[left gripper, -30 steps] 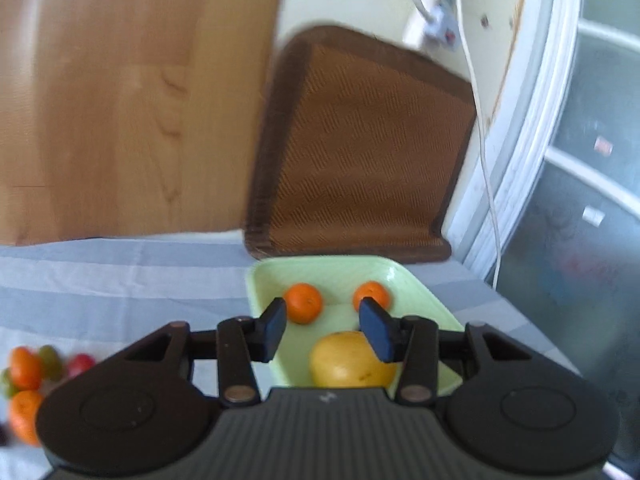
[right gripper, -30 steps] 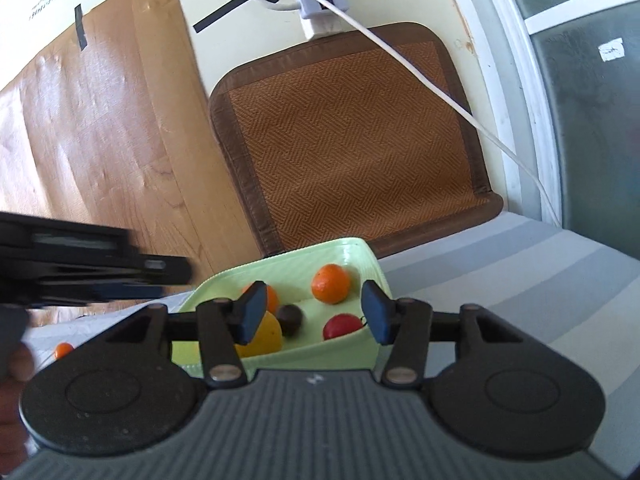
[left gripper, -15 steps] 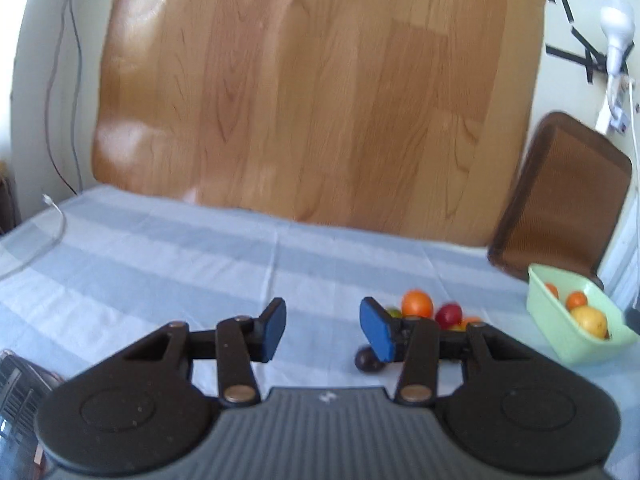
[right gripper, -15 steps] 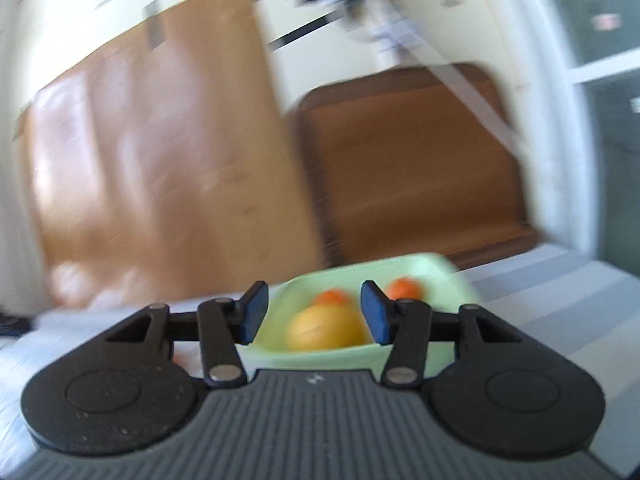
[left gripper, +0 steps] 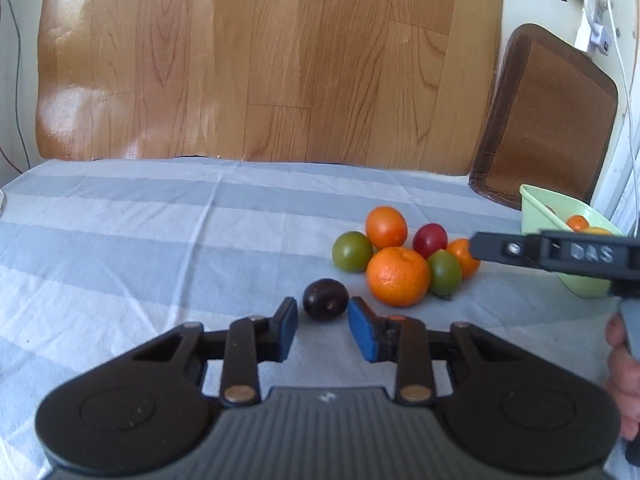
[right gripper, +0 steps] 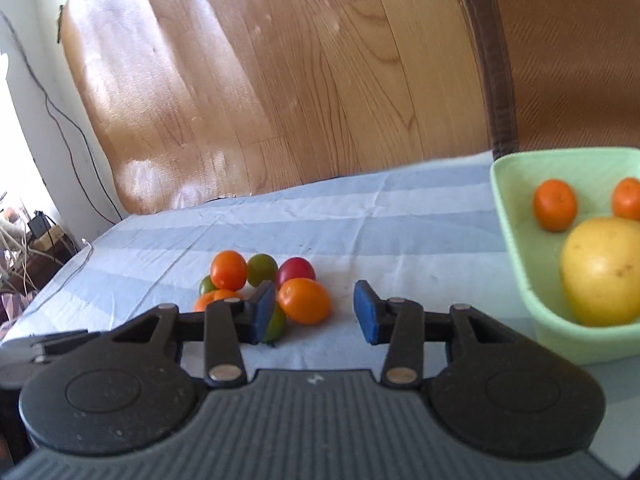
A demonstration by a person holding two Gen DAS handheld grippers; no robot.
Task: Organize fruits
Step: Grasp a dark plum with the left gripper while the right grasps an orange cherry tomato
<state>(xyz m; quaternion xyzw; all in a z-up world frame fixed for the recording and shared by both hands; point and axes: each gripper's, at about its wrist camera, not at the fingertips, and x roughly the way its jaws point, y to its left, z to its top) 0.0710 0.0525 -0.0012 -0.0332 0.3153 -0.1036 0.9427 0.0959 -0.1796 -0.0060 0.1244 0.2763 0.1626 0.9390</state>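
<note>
Left wrist view: a wood-grain panel (left gripper: 260, 60) fills the back of the room, with a brown woven mat (left gripper: 552, 112) leaning beside it on the right and a white cable hanging down the wall there. Below them lies the worktop, covered by a blue-and-white striped cloth (left gripper: 140, 240). A pale green tray (left gripper: 536, 208) sits at the cloth's far right edge. In the right wrist view it holds 1 big yellow fruit (right gripper: 600, 272) and 2 small oranges (right gripper: 554, 204).

The left gripper (left gripper: 322, 305) points down at the cloth. Its blue pads have drawn in on either side of a dark plum (left gripper: 324, 296), which rests on the cloth between the fingertips and looks pinched by them.

Just beyond the plum, to its right, is a tight pile of 6 fruits: 3 oranges, the largest (left gripper: 398, 276) in front, 2 green plums and 1 red plum (left gripper: 430, 238).

The right gripper (right gripper: 315, 286) reaches in from the tray side, a hand (left gripper: 624, 380) on its handle. Its jaws are closing, with a clear gap and nothing gripped. The nearest orange (right gripper: 304, 300) of the pile lies just ahead of its left pad.
</note>
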